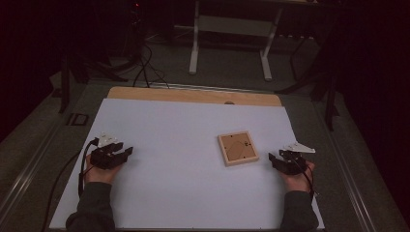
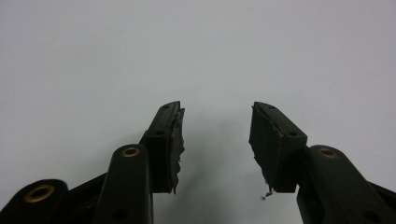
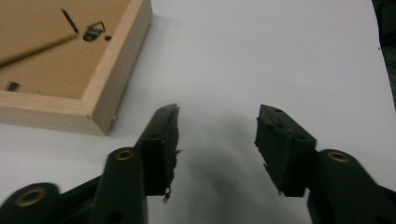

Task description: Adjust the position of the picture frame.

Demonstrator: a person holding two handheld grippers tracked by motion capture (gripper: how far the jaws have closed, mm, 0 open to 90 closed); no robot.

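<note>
Reaching for the wooden picture frame [image 1: 238, 148] is the step that seems in hand: it lies back side up on the white table sheet [image 1: 183, 140], right of centre, just left of the right gripper [image 1: 283, 160]. Both tongs stand open and empty; the left gripper [image 1: 116, 153] rests well apart at the near left. The frame lies flat, so the right jaws should probably straddle one raised edge [image 3: 112, 84], pads square to the wood, before closing.
</note>
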